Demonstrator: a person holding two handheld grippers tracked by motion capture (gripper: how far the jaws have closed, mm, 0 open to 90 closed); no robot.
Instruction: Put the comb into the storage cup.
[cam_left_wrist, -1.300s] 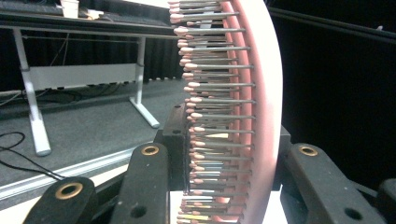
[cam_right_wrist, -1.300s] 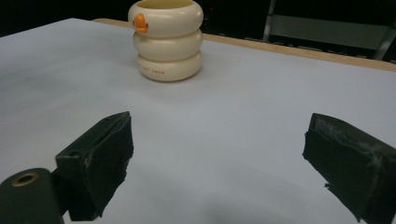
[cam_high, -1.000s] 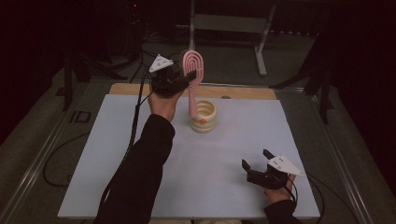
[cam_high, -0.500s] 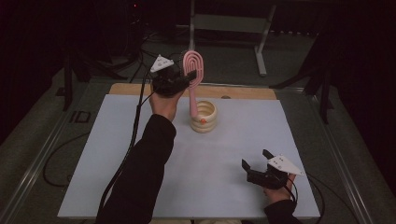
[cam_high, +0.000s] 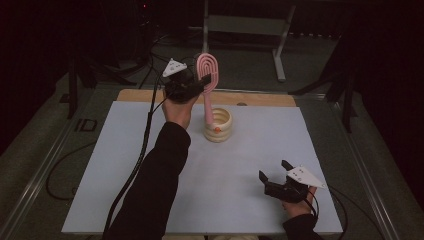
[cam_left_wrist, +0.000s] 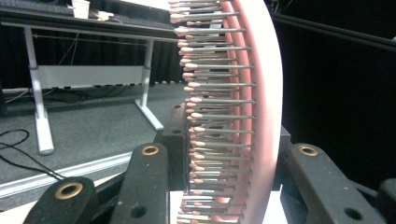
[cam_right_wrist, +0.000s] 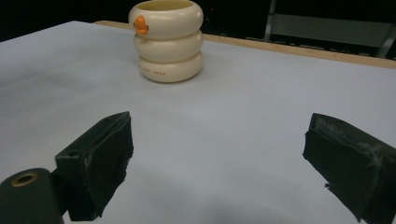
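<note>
- Nothing has moved since the earlier frames: both hands and the brush sit as they did.
- Nearest, the right gripper (cam_high: 274, 171) rests low on the white table (cam_high: 125, 170), its jaws wide apart with nothing between them.
- Farther off stands the cream holder (cam_high: 218, 124); its inside is hidden.
- Farthest, the left gripper (cam_high: 202, 84) is clamped on the pink hairbrush (cam_high: 207, 70), held upright, handle reaching down into the holder; the handle's end can't be made out.
</note>
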